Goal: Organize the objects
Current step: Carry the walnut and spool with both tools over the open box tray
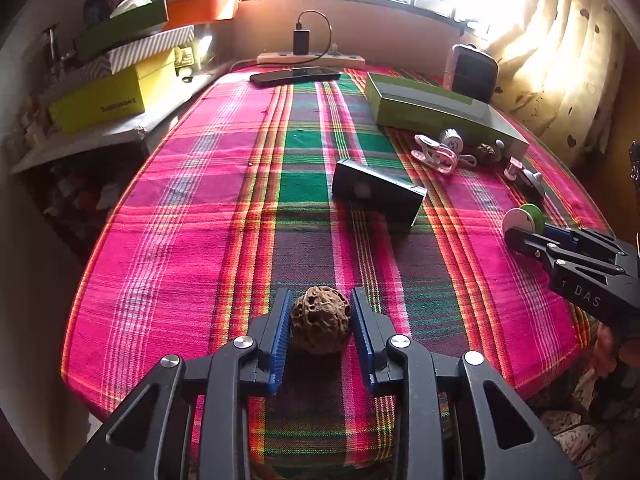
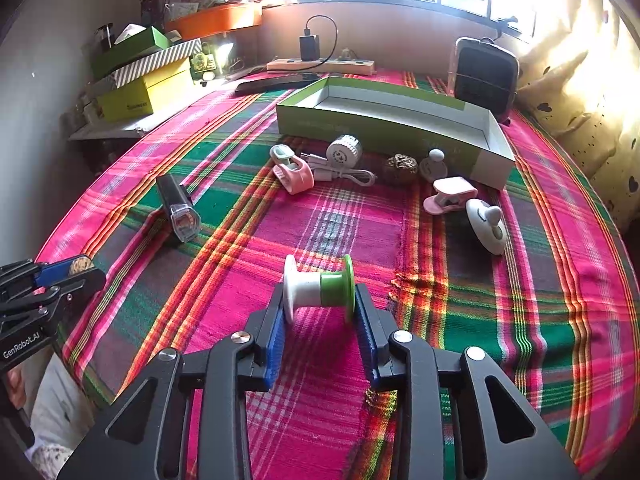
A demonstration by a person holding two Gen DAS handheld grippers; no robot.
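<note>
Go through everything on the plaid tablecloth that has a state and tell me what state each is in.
Left gripper: shut on the brown wrinkled walnut.
Right gripper: shut on the white-and-green spool.
Long green cardboard box: open, looks empty.
Black charger: plugged into the beige power strip.

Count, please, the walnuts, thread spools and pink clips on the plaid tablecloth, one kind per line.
Walnuts: 2
Spools: 1
Pink clips: 2
Total: 5
</note>
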